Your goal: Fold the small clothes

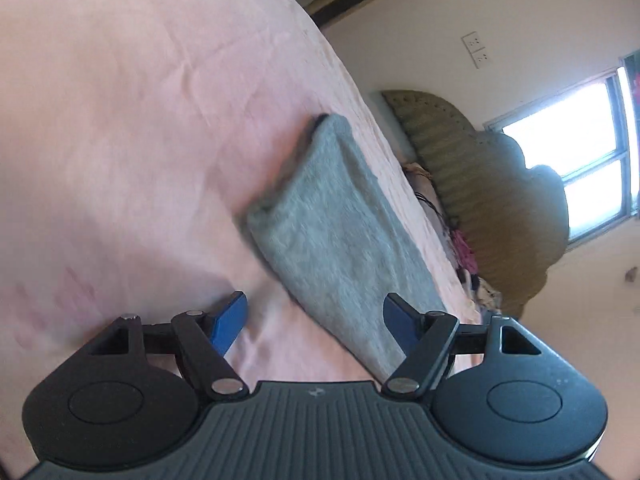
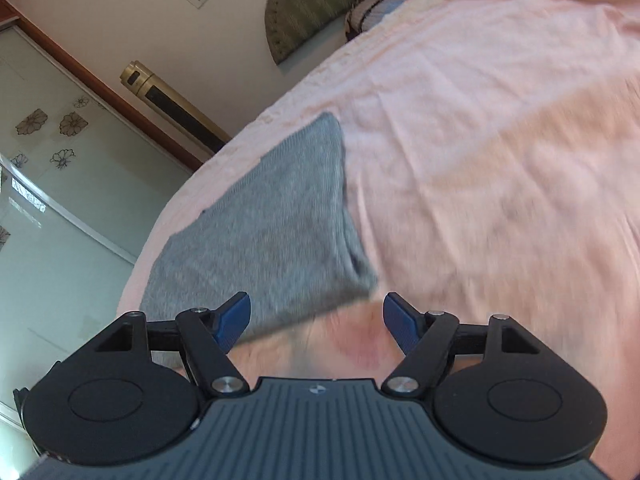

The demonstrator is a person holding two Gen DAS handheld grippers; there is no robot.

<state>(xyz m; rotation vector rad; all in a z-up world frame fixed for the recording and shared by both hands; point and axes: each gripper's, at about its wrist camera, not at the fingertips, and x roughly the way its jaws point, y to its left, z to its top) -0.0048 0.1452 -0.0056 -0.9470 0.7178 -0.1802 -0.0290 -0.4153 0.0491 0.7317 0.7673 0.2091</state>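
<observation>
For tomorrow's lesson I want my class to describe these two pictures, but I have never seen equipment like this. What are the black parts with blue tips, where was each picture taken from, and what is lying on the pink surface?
There is no robot here. A person holds a pair of tongs in each hand, and a small wide-angle camera on each looks forward along its two blue fingers. That lens bends and tilts the room.

One picture comes from the left tongs, the other from the right tongs. Both stand open, with a wide gap between the blue fingers, and neither holds anything.

On the pink bedsheet lies a grey garment, folded into a neat oblong. The right camera sees the same garment from the other side. A green headboard and a window show behind.
</observation>
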